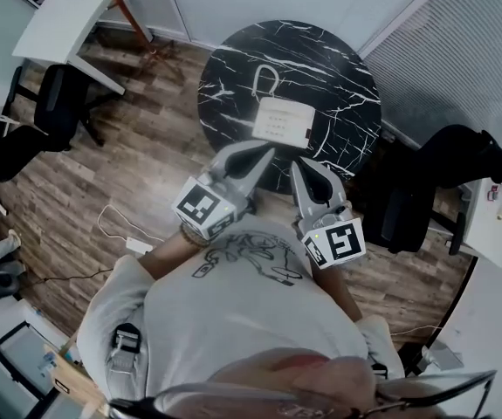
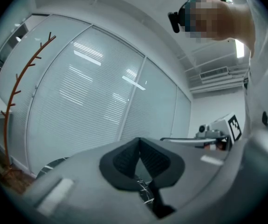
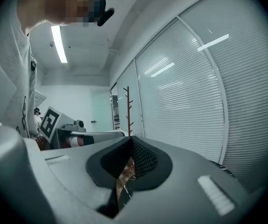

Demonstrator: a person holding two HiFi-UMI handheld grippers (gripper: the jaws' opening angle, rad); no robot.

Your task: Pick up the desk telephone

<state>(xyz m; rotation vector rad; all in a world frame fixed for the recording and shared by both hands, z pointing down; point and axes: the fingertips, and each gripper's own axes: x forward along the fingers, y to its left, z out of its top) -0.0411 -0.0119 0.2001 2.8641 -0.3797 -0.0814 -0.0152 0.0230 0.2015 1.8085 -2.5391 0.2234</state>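
Observation:
A white desk telephone (image 1: 281, 120) with its handset cord looped above it sits on the near part of a round black marble table (image 1: 233, 68). My left gripper (image 1: 264, 154) and right gripper (image 1: 299, 166) are side by side in front of the person's chest. Their tips reach the table's near edge, just short of the phone. Both are shut with nothing between the jaws. In the left gripper view the dark pads (image 2: 124, 160) meet at a point, and a sliver of the marble shows below them. The right gripper view shows its pads (image 3: 145, 160) closed the same way.
Black office chairs stand left (image 1: 54, 103) and right (image 1: 447, 164) of the table. A white desk (image 1: 67, 20) is at the far left and another (image 1: 499, 216) at the right edge. A cable with a power strip (image 1: 137, 245) lies on the wood floor. A red coat stand (image 2: 19, 87) stands by blinded glass walls.

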